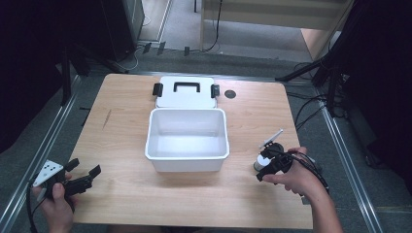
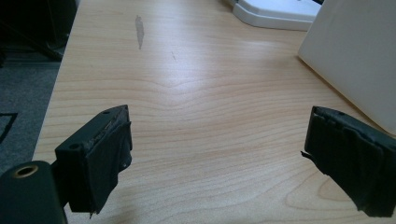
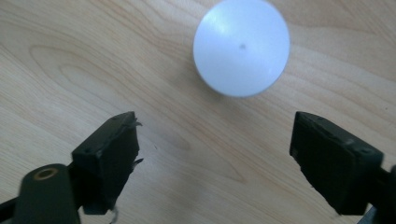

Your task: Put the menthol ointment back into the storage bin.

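White bottle [image 3: 241,46]: a small round container standing upright on the tabletop [image 1: 121,145], seen from straight above in your right gripper view as a smooth pale disc with a tiny dark dot near its centre.
Right hand-held gripper [image 3: 215,154]: your jaws stand apart with nothing between them; they hang above the wood, and the bottle lies just beyond their tips, not touched.
Right hand-held gripper from above [image 1: 270,167]: in the high view it sits at the right side of the tabletop, directly over the bottle's near side, so that most of the bottle's body is hidden there.
How the bottle will likely handle: it looks like light, stiff plastic with a glossy skin, so expect it to be slippery and easy to tip or roll if you nudge it off centre.
Where to take hold: judge it best to bring one jaw to each side of the round body, below the cap, and squeeze evenly; a pinch on the domed top would probably slide off.
Left hand-held gripper [image 2: 215,158]: your jaws are wide apart and empty, resting low over bare wood near the front left corner of the tabletop.
White bin [image 1: 187,141]: an open, empty rectangular tub at the middle of the tabletop, well apart from the bottle, to its left in the high view.
Lid [image 1: 185,92]: a white lid with a black handle and two black latches, lying flat just behind the bin.
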